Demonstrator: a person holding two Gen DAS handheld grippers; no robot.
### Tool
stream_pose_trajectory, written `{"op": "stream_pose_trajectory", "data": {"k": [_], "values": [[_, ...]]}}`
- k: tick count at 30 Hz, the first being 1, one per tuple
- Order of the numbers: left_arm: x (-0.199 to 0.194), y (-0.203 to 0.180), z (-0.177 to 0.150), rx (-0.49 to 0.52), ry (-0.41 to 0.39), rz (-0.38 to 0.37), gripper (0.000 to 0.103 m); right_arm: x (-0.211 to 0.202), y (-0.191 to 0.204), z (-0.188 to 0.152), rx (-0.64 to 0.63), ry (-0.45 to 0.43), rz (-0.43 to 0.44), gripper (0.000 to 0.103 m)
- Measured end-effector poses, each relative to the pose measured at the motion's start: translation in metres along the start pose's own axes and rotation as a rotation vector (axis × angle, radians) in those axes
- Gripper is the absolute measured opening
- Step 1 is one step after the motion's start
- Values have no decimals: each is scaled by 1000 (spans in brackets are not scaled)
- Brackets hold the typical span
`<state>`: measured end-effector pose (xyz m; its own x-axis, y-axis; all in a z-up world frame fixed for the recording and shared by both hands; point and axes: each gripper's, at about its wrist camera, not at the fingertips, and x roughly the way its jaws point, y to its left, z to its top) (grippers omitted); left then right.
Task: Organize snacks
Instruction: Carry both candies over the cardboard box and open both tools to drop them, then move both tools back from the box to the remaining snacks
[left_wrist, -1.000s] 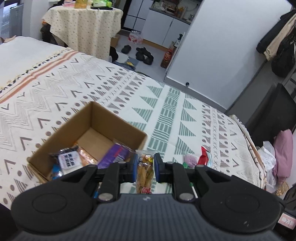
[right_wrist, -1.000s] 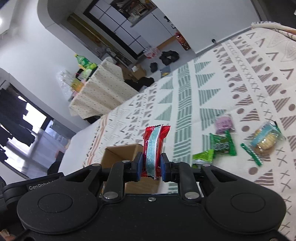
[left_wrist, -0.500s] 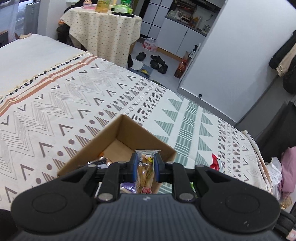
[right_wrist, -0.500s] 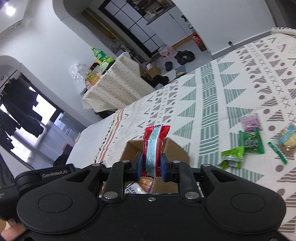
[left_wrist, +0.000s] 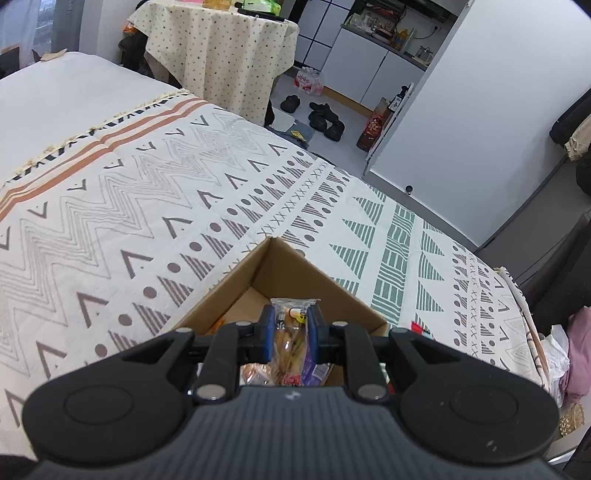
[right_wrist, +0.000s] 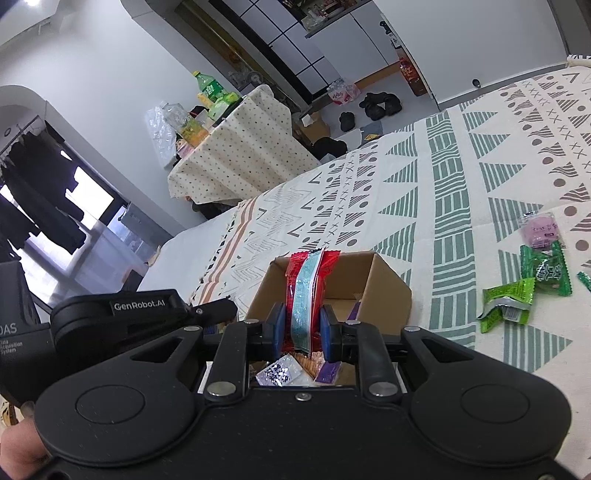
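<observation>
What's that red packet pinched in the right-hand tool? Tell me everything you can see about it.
The red packet is a small sealed snack wrapper of glossy plastic film, red with a pale blue band running down its middle and a crimped top edge. It stands upright, edge-on, clamped between the blue pads of the right gripper, which is shut on it. It hangs over the open cardboard box on the patterned bedspread, touching nothing but the pads. Other wrapped snacks lie in the box beneath. Its print is too small to read.

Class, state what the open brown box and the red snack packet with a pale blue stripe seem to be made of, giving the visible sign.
Open brown box: likely cardboard, matt, with thin straight walls. Red snack packet with a pale blue stripe: probably plastic film, glossy, with a crimped top seal.
</observation>
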<state>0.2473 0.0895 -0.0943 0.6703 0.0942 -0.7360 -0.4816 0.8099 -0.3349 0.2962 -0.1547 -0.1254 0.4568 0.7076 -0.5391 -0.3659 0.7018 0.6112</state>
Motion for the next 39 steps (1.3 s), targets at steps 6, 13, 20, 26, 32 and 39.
{"op": "stream_pose_trajectory", "data": {"k": [6, 13, 20, 26, 32, 39], "values": [[14, 0, 7, -1, 14, -13, 18, 9, 0, -1, 5, -8, -7, 20], [20, 6, 3, -6, 43, 8, 25, 14, 3, -2, -23, -37, -4, 20], [13, 14, -7, -19, 54, 27, 46, 17, 4, -5, -36, -43, -19, 31], [4, 9, -12, -5, 57, 27, 57, 2, 5, -1, -37, -61, -61, 45], [-6, 0, -15, 8, 52, 62, 71, -17, 1, 5, -46, -87, -140, 65], [-18, -18, -20, 51, 29, 63, 83, -44, -8, 13, -60, -128, -189, 86]]}}
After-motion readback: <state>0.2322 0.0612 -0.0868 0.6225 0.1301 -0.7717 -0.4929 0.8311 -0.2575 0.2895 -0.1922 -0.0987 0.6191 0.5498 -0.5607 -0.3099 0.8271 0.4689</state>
